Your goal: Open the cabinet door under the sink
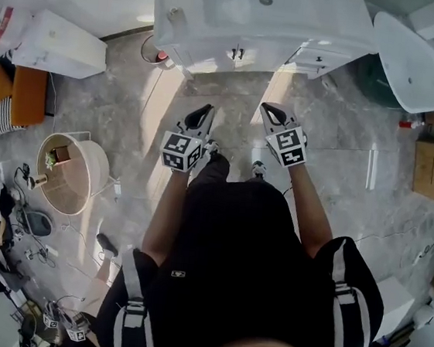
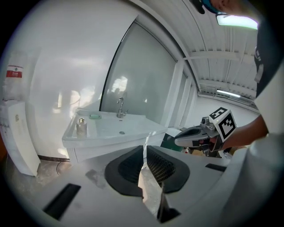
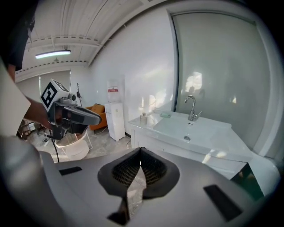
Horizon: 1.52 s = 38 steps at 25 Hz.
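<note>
Both tongs shut, short of the sink cabinet

The left tongs [image 1: 204, 111] and right tongs [image 1: 267, 108] are pressed together on nothing, side by side. The closed cabinet door [image 1: 214, 60] under the sink [image 1: 251, 13] lies at 12 o'clock, well apart from them.

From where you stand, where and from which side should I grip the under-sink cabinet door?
Take one of the two small dark knobs at the cabinet front's middle seam, straight from the front: they stand proud of the flat face. The left tongs and right tongs are shut; open one first.
</note>
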Motion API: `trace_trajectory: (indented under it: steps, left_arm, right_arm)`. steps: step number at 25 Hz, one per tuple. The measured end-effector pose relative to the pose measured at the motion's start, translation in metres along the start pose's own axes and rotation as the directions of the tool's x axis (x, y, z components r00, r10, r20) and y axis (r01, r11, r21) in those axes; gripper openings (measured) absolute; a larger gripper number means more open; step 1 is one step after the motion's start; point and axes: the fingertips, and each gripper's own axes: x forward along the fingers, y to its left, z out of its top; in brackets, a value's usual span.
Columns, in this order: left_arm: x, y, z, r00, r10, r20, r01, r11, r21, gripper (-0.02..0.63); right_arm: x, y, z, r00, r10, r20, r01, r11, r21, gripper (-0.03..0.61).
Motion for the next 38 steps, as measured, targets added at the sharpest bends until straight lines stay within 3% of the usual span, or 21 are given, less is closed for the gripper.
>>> trace_trajectory:
  steps: [14,19,23,26,30,38]
  left_arm:
    - [0.016,0.042,0.002,0.986,-0.159,-0.057,0.160,0.987,0.025,0.034]
    - [0.020,0.044,-0.003,0.983,-0.166,-0.079,0.167,0.986,0.012,0.034]
    - [0.015,0.055,-0.005,0.979,-0.158,-0.131,0.169,0.982,0.079,0.034]
    - [0.023,0.067,-0.010,0.980,-0.136,-0.146,0.150,0.985,0.087,0.034]
    - [0.054,0.090,-0.035,0.980,-0.105,-0.172,0.121,0.989,0.083,0.034]
    - [0.126,0.087,-0.061,0.977,-0.144,-0.157,0.159,0.984,0.085,0.034]
  right_arm:
    - [0.028,0.012,-0.009,0.990,-0.119,-0.071,0.126,0.987,0.097,0.058]
    - [0.046,0.009,-0.024,0.990,-0.093,-0.108,0.104,0.988,0.110,0.058]
    - [0.083,0.001,-0.039,0.993,-0.075,-0.096,0.091,0.981,0.169,0.058]
    - [0.109,-0.015,-0.063,0.992,-0.067,-0.109,0.088,0.977,0.195,0.058]
    - [0.153,-0.037,-0.095,0.990,-0.062,-0.126,0.087,0.975,0.204,0.058]
    - [0.241,-0.065,-0.150,0.989,-0.057,-0.138,0.089,0.968,0.237,0.058]
